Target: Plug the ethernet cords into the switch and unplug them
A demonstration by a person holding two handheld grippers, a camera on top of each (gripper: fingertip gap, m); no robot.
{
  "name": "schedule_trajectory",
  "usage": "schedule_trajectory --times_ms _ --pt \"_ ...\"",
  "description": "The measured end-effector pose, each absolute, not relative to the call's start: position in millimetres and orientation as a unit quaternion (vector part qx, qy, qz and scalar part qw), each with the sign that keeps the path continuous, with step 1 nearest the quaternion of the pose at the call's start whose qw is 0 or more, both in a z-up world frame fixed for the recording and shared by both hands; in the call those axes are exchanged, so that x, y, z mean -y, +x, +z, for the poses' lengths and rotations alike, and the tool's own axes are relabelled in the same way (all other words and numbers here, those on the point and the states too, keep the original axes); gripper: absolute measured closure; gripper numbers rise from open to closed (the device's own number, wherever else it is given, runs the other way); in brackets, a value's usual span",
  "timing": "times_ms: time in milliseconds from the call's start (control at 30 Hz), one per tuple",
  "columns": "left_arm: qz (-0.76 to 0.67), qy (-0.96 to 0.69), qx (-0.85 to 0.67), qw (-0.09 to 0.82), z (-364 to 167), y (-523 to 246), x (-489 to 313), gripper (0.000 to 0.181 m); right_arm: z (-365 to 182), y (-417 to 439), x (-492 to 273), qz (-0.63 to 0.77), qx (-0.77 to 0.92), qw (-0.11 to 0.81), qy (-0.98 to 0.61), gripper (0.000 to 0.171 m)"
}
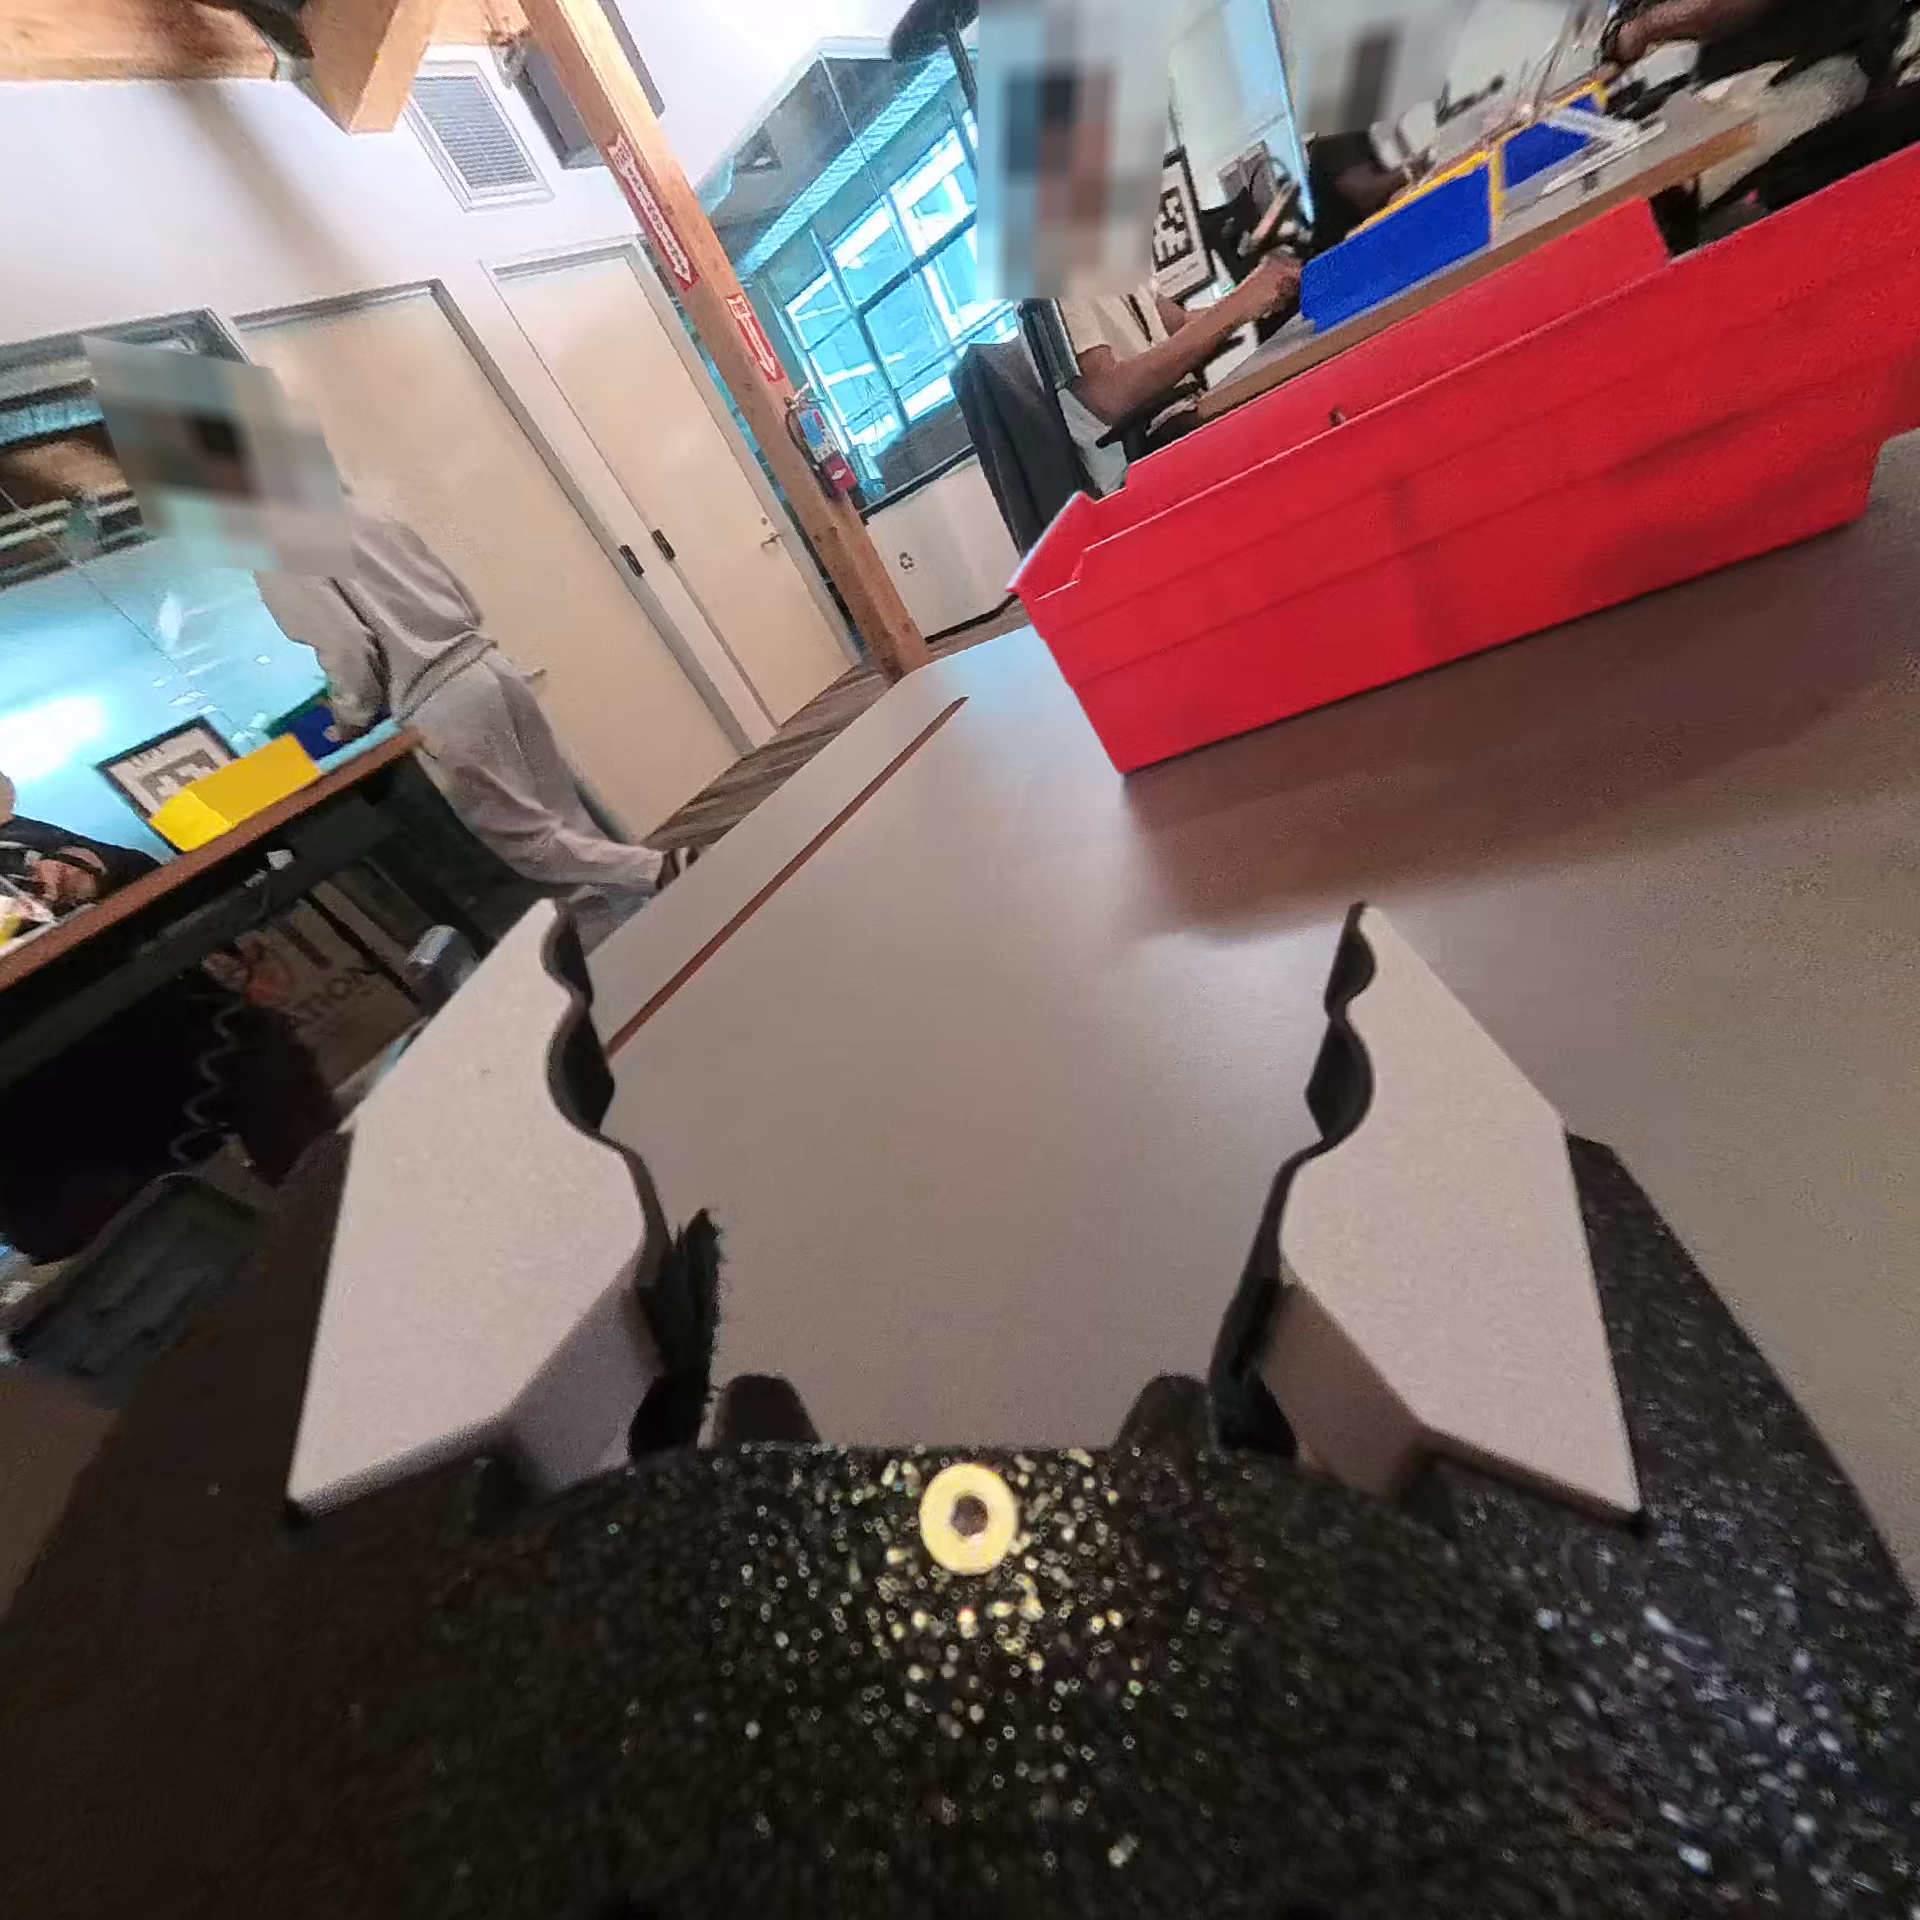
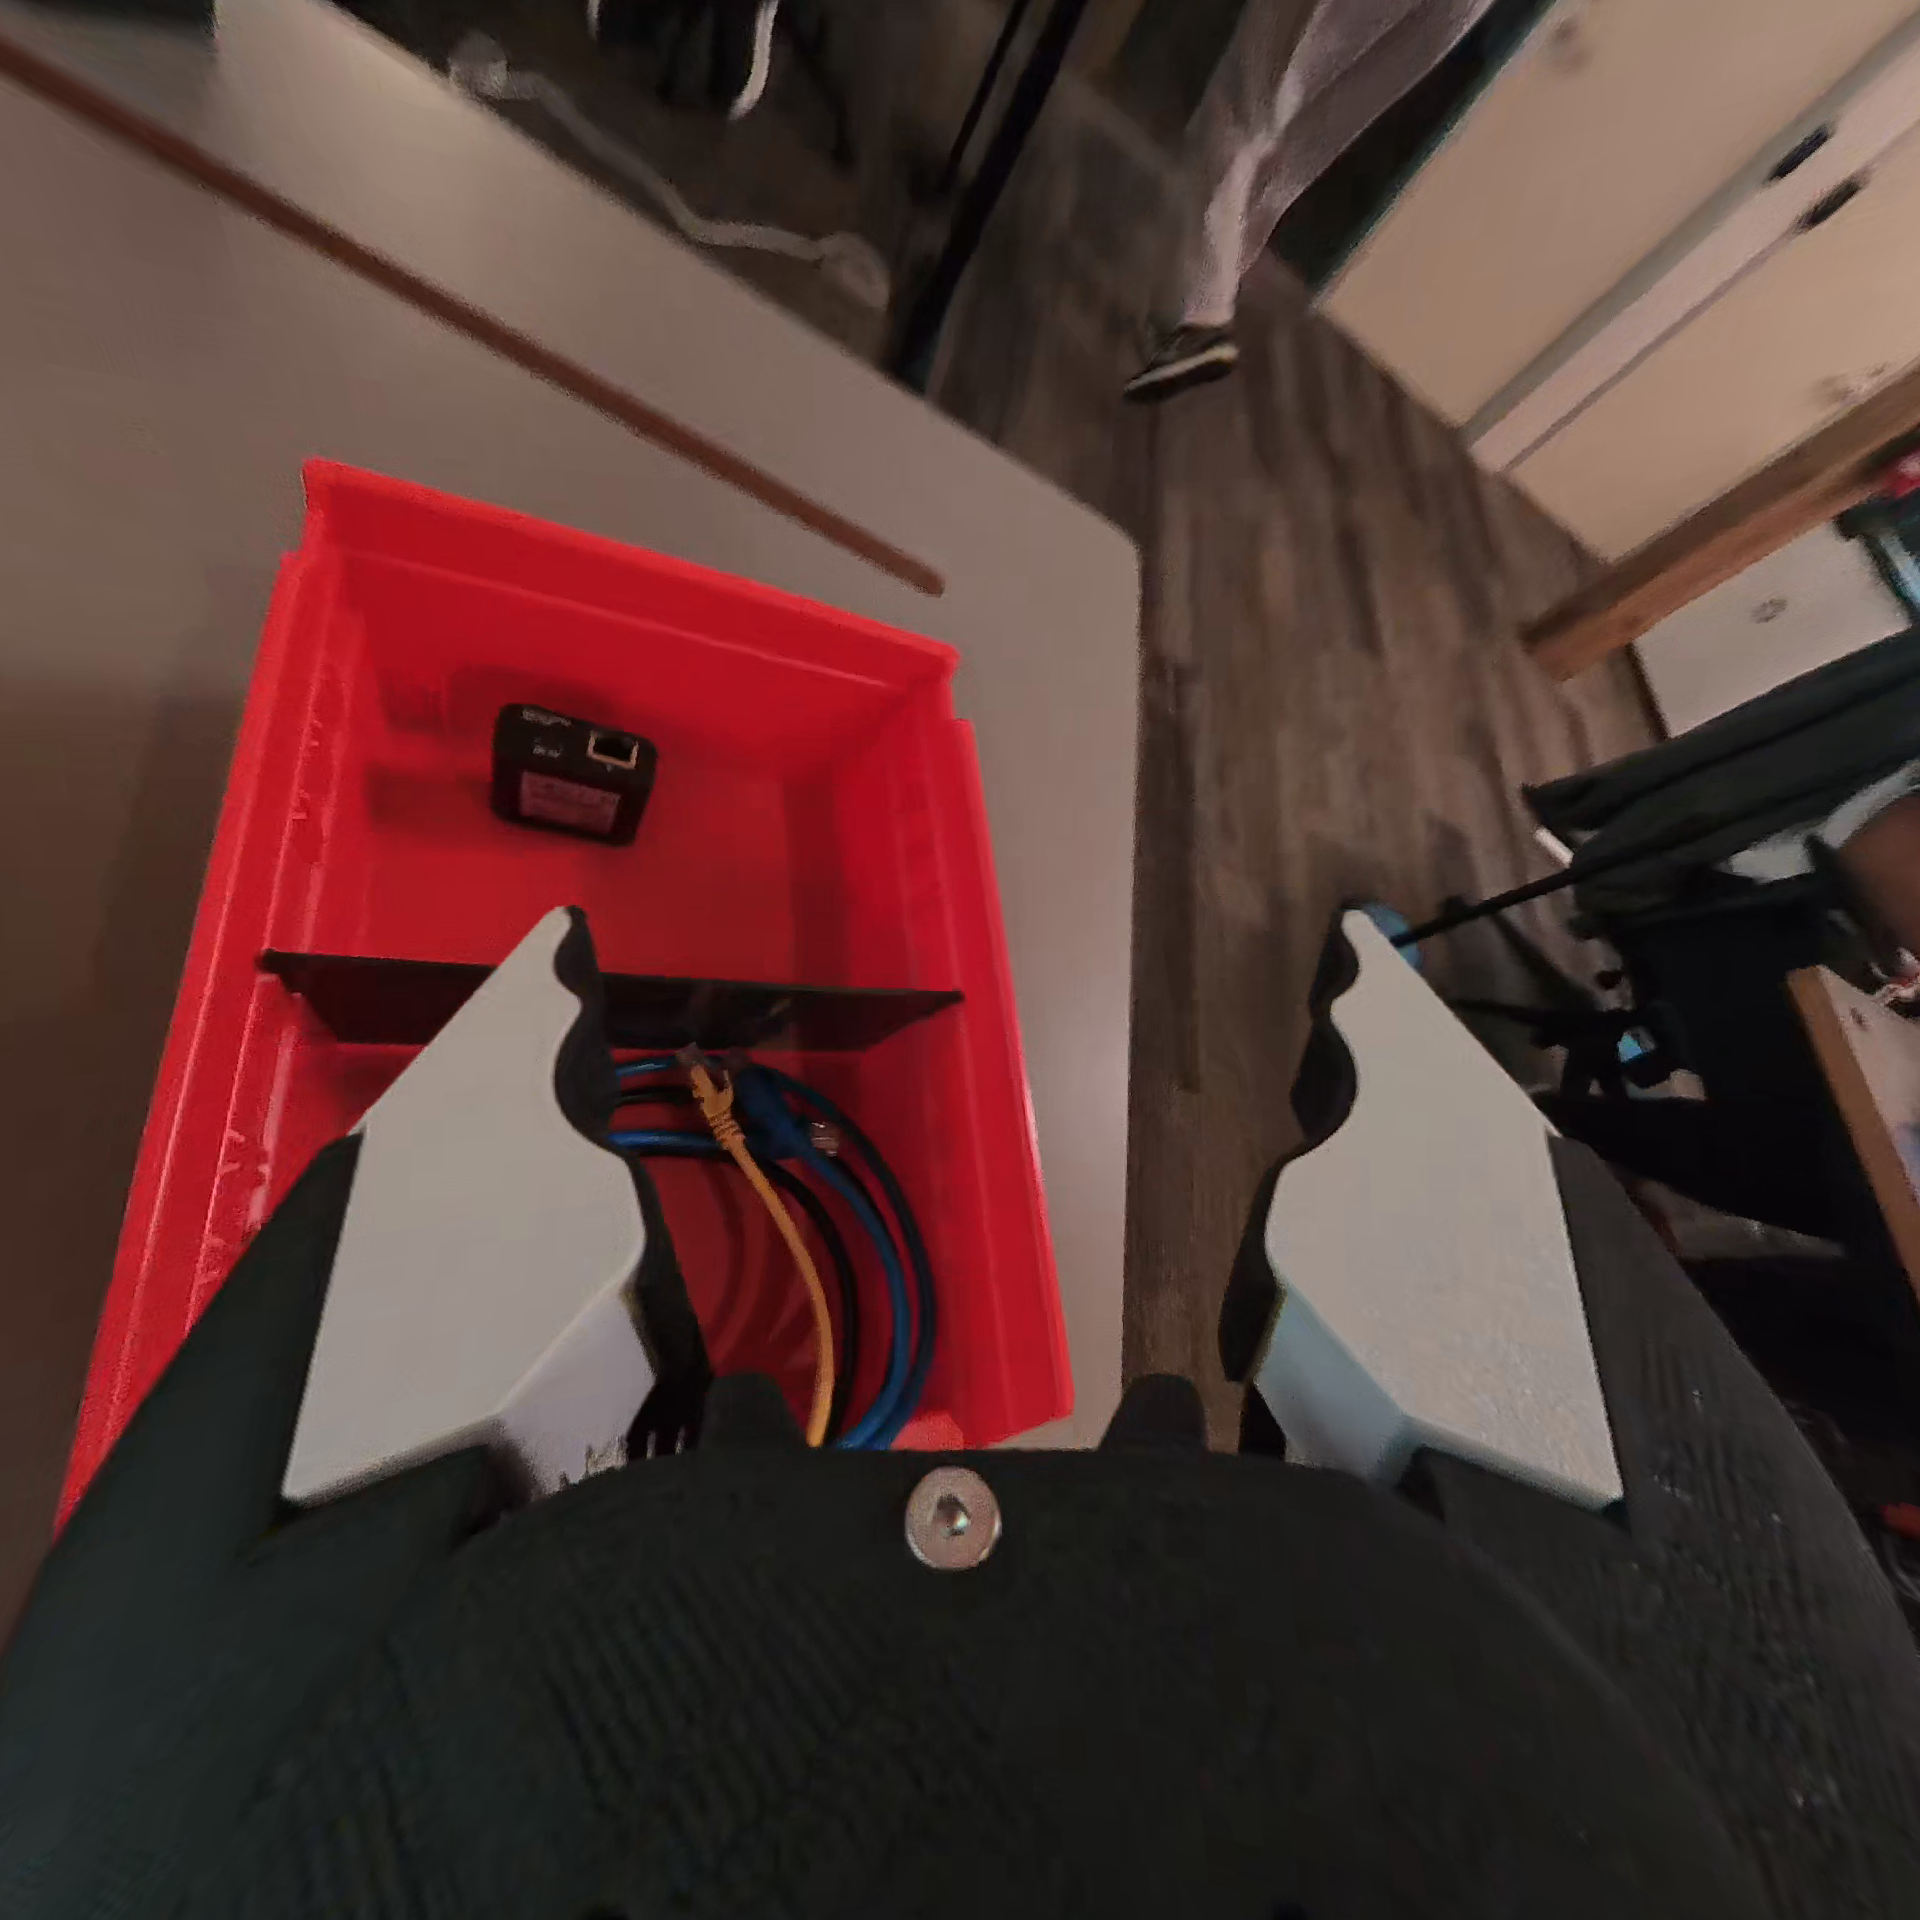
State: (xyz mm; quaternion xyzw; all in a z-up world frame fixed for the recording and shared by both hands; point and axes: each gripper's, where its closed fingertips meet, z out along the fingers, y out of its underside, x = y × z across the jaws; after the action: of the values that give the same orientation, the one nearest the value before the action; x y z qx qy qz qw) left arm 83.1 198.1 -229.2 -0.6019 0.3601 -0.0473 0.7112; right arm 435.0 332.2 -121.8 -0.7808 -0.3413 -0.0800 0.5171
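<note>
In the right wrist view a red bin [image 2: 914, 935] stands on the table. A black divider [image 2: 831, 1013] splits it. In the far compartment lies a small black switch [image 2: 574, 774] with one port facing up. In the near compartment lie several ethernet cords: a yellow cord [image 2: 774, 1195], a blue cord [image 2: 883, 1226] and a black cord [image 2: 842, 1257], their plugs near the divider. My right gripper [image 2: 956, 935] is open and empty above the bin. My left gripper [image 1: 956, 925] is open and empty, low over the bare table, left of the red bin [image 1: 1455, 540].
The grey table [image 1: 1039, 1039] has a brown seam [image 1: 790, 873]; its corner and edge [image 2: 1127, 644] lie just right of the bin, with wood floor beyond. A person in grey [image 1: 457, 707] stands by another table [image 1: 208, 842]. A seated person [image 1: 1143, 364] is behind the bin. My right gripper is the nearer one to the small black switch [image 2: 574, 774]: about 15 cm, against 30 cm.
</note>
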Motion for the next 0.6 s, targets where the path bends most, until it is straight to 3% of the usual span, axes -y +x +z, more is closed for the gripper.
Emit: schedule_trajectory --times_ms 133,233,367,500,600 --pt "0.007 -0.601 -0.325 0.73 -219.5 61.3 -190.7 0.057 -92.4 462.9 -306.5 -0.031 0.277 0.614 -0.739 0.055" --pt "0.054 -0.627 -0.293 0.72 -210.9 46.1 -175.6 0.055 -90.3 490.7 -295.4 0.007 0.222 0.652 -0.725 0.067" --pt "0.082 -0.66 -0.257 0.701 -199.4 34.1 -143.3 0.063 -112.2 528.9 -301.0 0.054 0.169 0.645 -0.743 0.079" --pt "0.077 -0.739 -0.164 0.649 -194.0 -13.2 -111.0 0.056 -136.5 527.7 -308.0 0.121 0.162 0.617 -0.761 0.079" --pt "0.156 -0.789 -0.08 0.589 -189.7 -81.4 -71.2 0.052 -169.2 522.4 -315.9 0.131 0.174 0.569 -0.793 0.079"
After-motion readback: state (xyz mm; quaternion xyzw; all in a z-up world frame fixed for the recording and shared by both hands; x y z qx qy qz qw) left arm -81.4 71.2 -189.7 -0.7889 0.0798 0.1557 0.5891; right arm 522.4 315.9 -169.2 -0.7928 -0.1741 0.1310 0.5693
